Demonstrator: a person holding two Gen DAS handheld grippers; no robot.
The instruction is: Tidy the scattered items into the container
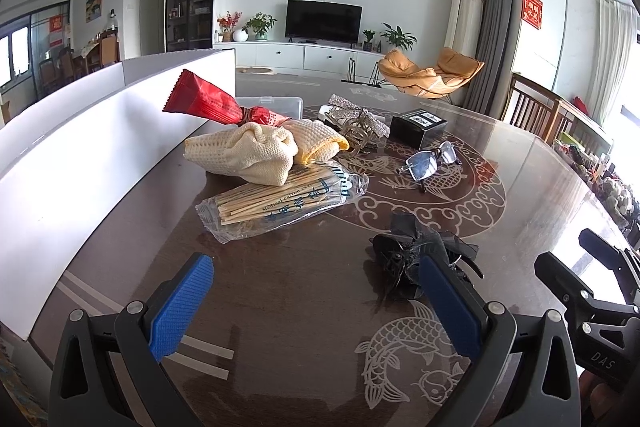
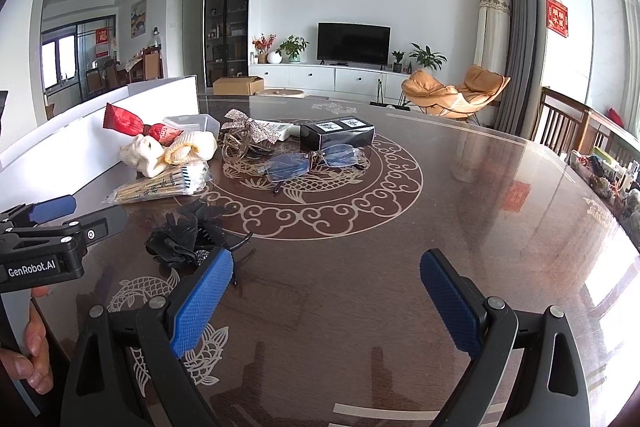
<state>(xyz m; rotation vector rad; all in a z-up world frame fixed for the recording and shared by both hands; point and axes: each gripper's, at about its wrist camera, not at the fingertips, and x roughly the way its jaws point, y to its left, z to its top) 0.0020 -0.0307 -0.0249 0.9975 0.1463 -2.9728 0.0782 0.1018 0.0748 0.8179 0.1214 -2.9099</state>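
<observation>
Both grippers, left gripper (image 1: 316, 301) and right gripper (image 2: 326, 301), gaped empty; nearest target was the black frilly fabric hair clip (image 1: 416, 251), best pinched at its middle.

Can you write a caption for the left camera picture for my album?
Open left claw near a black hair clip on a patterned table.

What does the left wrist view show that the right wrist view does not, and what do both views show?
Only the left wrist view shows the left gripper from behind, open and empty, with the black hair clip by its right finger. Only the right wrist view shows the right gripper from behind, open and empty, a cardboard box on the floor, and a hand holding the left gripper. Both show the table, glasses, swab pack, cloth, red packet, black box and clear container.
</observation>
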